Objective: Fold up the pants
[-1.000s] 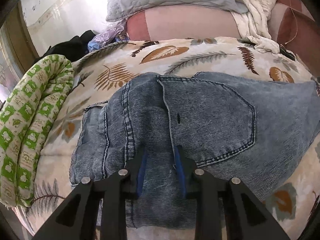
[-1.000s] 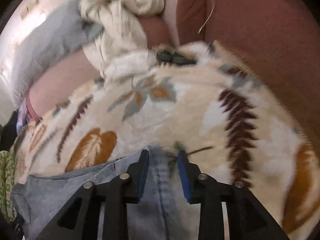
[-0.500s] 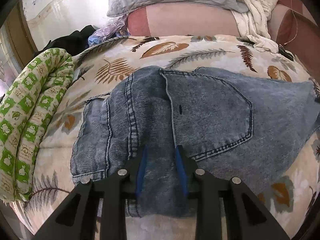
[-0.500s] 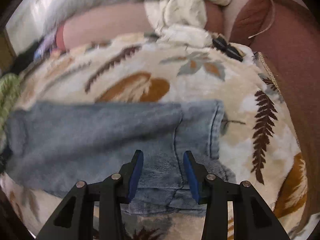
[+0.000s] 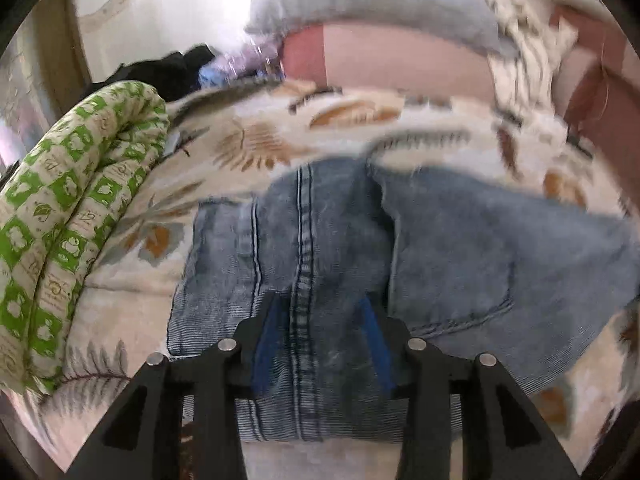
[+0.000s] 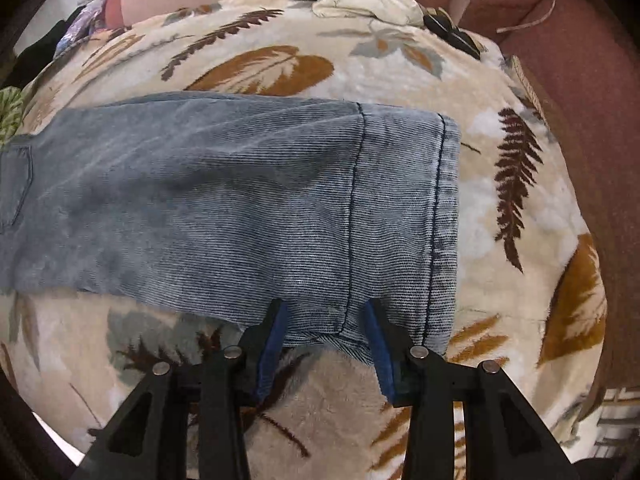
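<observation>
Both grippers have spread their blue-padded fingers wider since a moment ago, and the faded blue denim pants (image 6: 224,204) now lie flatter. These pants rest on the cream leaf-print fleece blanket (image 6: 280,32), the hemmed leg end toward its right edge. Left gripper (image 5: 320,316) is released, fingers straddling the seat seam over the denim near the waist. Right gripper (image 6: 325,320) is also released, at the near edge of the leg. A green-and-cream rolled quilt (image 5: 72,216) lines the blanket's left edge.
</observation>
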Demonstrator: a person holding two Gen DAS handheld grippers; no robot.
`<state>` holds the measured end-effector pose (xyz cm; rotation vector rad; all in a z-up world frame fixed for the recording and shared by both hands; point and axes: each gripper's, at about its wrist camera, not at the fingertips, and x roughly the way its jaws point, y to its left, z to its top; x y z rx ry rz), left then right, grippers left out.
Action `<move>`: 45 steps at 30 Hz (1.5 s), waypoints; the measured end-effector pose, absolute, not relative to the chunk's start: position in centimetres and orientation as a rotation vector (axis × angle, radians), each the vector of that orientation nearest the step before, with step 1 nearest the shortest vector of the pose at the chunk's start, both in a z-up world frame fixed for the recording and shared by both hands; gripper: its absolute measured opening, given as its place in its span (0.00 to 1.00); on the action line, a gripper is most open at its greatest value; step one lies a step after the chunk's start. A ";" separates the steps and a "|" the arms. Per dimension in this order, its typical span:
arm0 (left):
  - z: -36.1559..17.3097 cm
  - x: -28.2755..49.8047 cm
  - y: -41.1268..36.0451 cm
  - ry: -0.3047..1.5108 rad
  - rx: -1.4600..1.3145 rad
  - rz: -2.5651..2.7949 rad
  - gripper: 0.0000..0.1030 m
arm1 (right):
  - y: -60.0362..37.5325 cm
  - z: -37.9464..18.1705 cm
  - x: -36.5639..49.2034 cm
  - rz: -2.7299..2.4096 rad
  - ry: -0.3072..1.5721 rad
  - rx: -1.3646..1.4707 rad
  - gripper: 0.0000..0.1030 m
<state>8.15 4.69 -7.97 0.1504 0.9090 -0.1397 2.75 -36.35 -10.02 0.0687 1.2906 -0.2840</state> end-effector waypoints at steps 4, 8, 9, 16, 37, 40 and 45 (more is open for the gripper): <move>-7.5 7.4 4.8 0.862 0.139 -0.147 0.42 | -35.6 -6.7 4.3 -0.268 1.218 0.090 0.45; -6.2 5.7 3.2 0.776 0.117 -0.216 0.43 | -31.7 -3.3 7.4 -0.071 1.063 0.182 0.56; -6.1 5.3 2.6 0.774 0.104 -0.254 0.43 | -30.0 -3.0 8.8 -0.020 1.046 0.183 0.56; -8.3 4.5 1.4 0.833 0.151 -0.288 0.43 | -19.1 -4.5 18.4 0.189 1.018 0.140 0.56; -10.4 4.7 1.6 0.929 0.190 -0.309 0.45 | -12.0 -11.9 30.2 0.168 1.223 0.025 0.24; -9.8 4.9 3.0 0.954 0.105 -0.336 0.45 | -12.2 -11.4 29.9 0.143 1.207 0.056 0.24; -7.6 4.1 5.5 0.893 0.076 -0.281 0.45 | -13.8 -8.0 26.3 0.176 1.071 0.140 0.38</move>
